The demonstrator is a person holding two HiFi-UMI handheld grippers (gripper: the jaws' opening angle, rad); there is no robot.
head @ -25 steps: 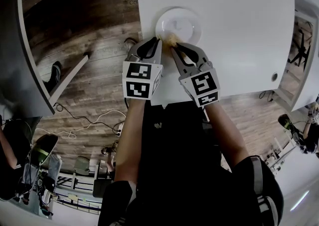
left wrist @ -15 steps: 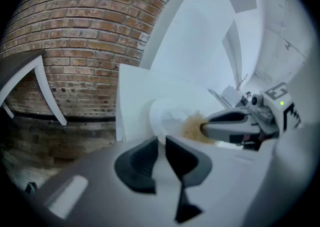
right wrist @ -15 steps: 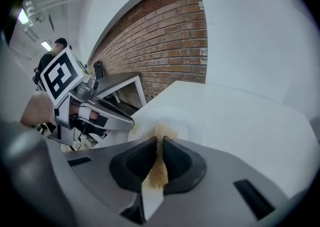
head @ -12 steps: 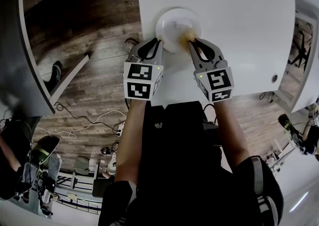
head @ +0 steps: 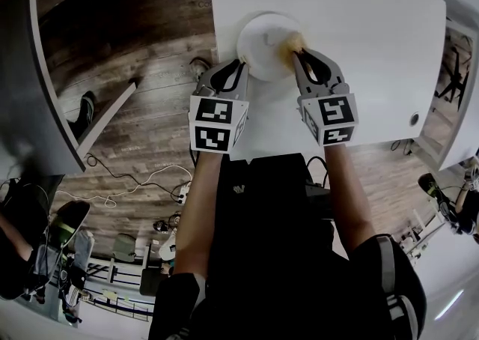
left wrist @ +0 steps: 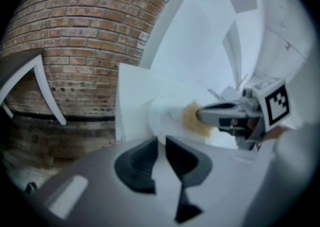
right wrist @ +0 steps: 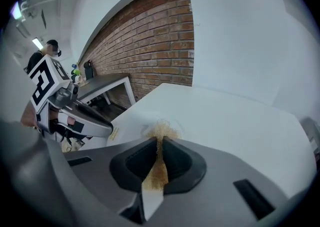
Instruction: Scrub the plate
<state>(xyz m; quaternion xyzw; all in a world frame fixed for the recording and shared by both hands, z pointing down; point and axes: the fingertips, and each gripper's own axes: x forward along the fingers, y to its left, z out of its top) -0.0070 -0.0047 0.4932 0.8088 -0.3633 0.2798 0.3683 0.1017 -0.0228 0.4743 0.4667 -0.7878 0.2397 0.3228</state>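
Scrubbing is in hand, I think. The left gripper [head: 239,67] pinches the rim of the plate [head: 262,37] near the table [head: 359,24] edge, and the right gripper [head: 298,54] clamps a scrubber [head: 293,41] on it. Next, probably, rub across, pressing firmly.

white table [head: 359,24] on dark wood plank floor [head: 150,91]; brick wall [right wrist: 150,46] behind.

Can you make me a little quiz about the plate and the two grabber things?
1. What does the right gripper hold? A) a cup B) a tan scrubber C) nothing
2. True or false: the plate is black.
3. Fill in: the left gripper grips the plate by its ____.
Key: 1 B; 2 false, it is white; 3 rim.
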